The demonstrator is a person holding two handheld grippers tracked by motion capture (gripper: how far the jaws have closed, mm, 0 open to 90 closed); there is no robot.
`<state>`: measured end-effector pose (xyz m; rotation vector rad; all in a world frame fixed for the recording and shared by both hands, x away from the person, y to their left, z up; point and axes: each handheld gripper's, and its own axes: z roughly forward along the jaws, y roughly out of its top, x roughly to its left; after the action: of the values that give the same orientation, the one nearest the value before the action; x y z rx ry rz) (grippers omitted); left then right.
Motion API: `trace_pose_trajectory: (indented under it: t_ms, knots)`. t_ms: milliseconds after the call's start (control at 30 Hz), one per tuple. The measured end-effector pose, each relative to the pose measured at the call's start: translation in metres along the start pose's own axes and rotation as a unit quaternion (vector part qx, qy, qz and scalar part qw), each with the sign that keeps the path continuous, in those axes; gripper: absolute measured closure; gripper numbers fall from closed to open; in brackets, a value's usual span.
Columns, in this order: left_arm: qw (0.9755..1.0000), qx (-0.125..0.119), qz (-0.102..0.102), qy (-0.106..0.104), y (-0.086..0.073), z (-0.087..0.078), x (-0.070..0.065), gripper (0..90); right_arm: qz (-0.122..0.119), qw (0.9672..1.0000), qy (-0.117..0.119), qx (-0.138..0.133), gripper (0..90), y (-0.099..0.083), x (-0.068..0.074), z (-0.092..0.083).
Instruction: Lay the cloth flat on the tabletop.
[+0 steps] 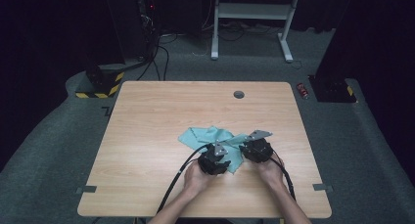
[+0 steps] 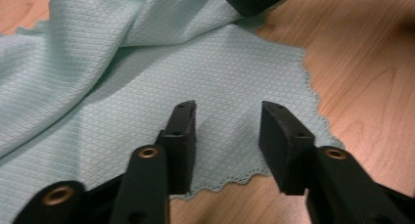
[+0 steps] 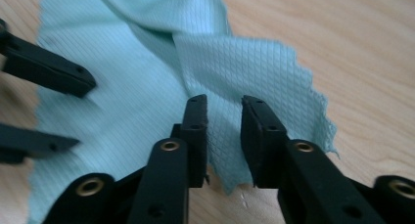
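A pale teal cloth [image 1: 210,136] lies crumpled on the wooden table [image 1: 147,116], right of its middle. My left gripper [image 1: 214,159] sits at the cloth's near edge. In the left gripper view its jaws [image 2: 227,116] stand open just above a flat corner of the cloth [image 2: 195,62], with nothing pinched. My right gripper [image 1: 255,148] is at the cloth's right edge. Its jaws [image 3: 224,111] stand a little apart, and a raised fold of the cloth [image 3: 254,67] passes between them without being pressed. The left gripper's fingers [image 3: 49,72] show at the left of that view.
A small round grommet [image 1: 239,94] is set near the table's far edge. Beyond the table, a white desk frame [image 1: 252,11] stands on grey carpet, with a yellow-and-black striped base [image 1: 100,84] at the left and a red can [image 1: 303,90] at the right.
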<state>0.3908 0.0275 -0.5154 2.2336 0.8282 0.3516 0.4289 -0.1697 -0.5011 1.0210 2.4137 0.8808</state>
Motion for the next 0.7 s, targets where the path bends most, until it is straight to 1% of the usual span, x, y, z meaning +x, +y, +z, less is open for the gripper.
trace_pose_trajectory:
  t_ms: [67, 100, 133, 167, 200, 233, 267, 333, 367, 400, 467, 567, 633, 667, 700]
  knots:
    - [1.0000, 0.003, 0.000, 0.000, 0.001, 0.000, 0.002, 70.0, -0.009, 0.9999, -0.006, 0.011, 82.0, -0.001, 0.001, 0.003]
    - [1.0000, 0.005, 0.002, 0.002, 0.001, -0.001, 0.004, 73.8, -0.011, 0.9998, -0.008, 0.011, 85.5, -0.001, 0.001, 0.003]
    - [1.0000, 0.005, 0.003, 0.004, 0.001, -0.001, 0.005, 79.6, -0.013, 0.9998, -0.009, 0.011, 88.8, -0.001, 0.001, 0.003]
    - [1.0000, 0.003, 0.003, 0.004, 0.000, -0.001, 0.007, 84.4, -0.015, 0.9998, -0.009, 0.012, 89.1, 0.000, 0.000, 0.003]
    - [1.0000, 0.002, -0.001, -0.002, 0.000, -0.001, 0.010, 88.0, -0.015, 0.9998, -0.011, 0.011, 89.3, 0.000, 0.000, 0.003]
    - [0.9999, 0.002, -0.008, -0.008, -0.001, -0.001, 0.012, 88.9, -0.016, 0.9997, -0.012, 0.010, 89.5, 0.000, -0.001, 0.003]
    - [0.9999, 0.005, -0.009, -0.007, -0.001, -0.002, 0.013, 89.3, -0.017, 0.9998, -0.013, 0.007, 89.7, 0.000, -0.001, 0.001]
    - [0.9999, 0.013, 0.000, -0.006, -0.002, -0.007, 0.015, 89.6, -0.013, 0.9998, -0.014, -0.001, 89.9, 0.001, -0.003, -0.002]
    - [0.9999, 0.011, 0.001, -0.006, -0.004, -0.010, 0.015, 89.5, -0.010, 0.9998, -0.014, -0.005, 89.9, 0.001, -0.005, -0.006]
    - [0.9999, 0.008, 0.002, -0.005, -0.006, -0.017, 0.018, 89.6, -0.005, 0.9999, -0.013, -0.009, 89.8, 0.001, -0.006, -0.008]
    - [1.0000, 0.004, -0.001, -0.005, -0.009, -0.029, 0.023, 89.5, -0.001, 0.9998, -0.012, -0.018, 89.8, 0.000, -0.008, -0.015]
    - [0.9998, 0.001, -0.018, -0.002, -0.019, -0.052, 0.038, 89.4, 0.001, 0.9997, -0.005, -0.023, 89.7, -0.001, -0.007, -0.023]
    - [0.9996, 0.000, -0.027, 0.000, -0.026, -0.062, 0.045, 89.3, -0.007, 0.9997, 0.004, -0.022, 89.7, -0.003, -0.003, -0.027]
    - [0.9995, 0.005, -0.031, -0.005, -0.030, -0.067, 0.049, 89.3, -0.008, 0.9997, 0.010, -0.020, 89.7, -0.005, -0.001, -0.028]
    - [0.9991, 0.006, -0.041, -0.012, -0.034, -0.070, 0.052, 89.2, -0.010, 0.9996, 0.020, -0.020, 89.6, -0.006, 0.002, -0.030]
